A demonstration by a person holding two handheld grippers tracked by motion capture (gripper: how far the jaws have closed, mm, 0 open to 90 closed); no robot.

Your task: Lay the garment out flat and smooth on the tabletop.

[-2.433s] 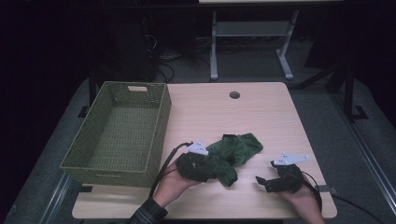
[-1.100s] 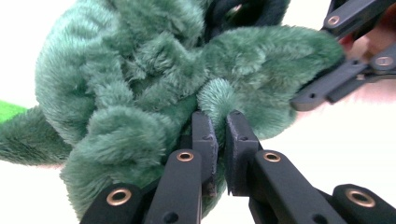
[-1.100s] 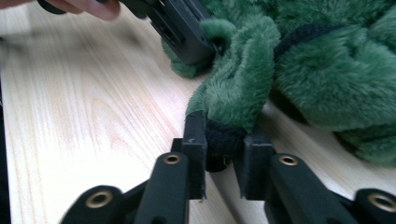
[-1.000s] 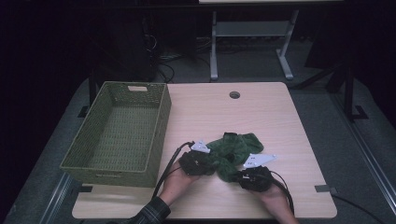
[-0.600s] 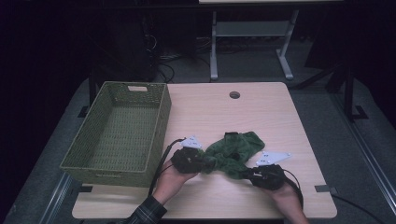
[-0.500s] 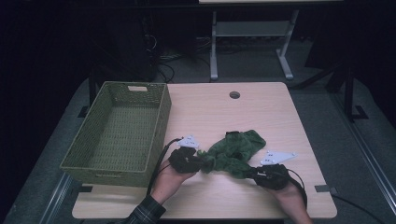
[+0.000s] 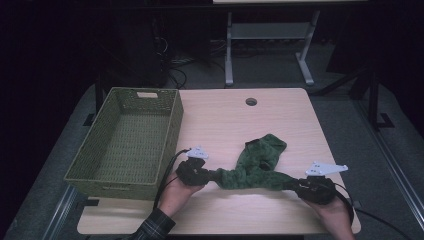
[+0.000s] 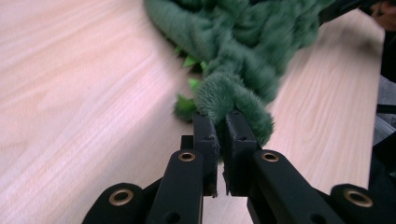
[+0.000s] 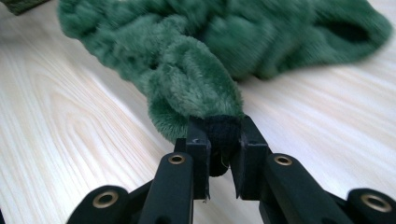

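So the fuzzy dark green garment [image 7: 257, 162] is a thick plush thing, lying near the front of the worktop [image 7: 240, 115], right of the green woven basket [image 7: 125, 140]. It's stretched between both claws: left claw [image 8: 219, 128] clenched on one bunched end, right claw [image 9: 218, 135] pinching a dark cuff.

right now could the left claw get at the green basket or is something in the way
Probably yes: the basket stands just beside the left claw with bare table between, but that claw is shut on the green garment.
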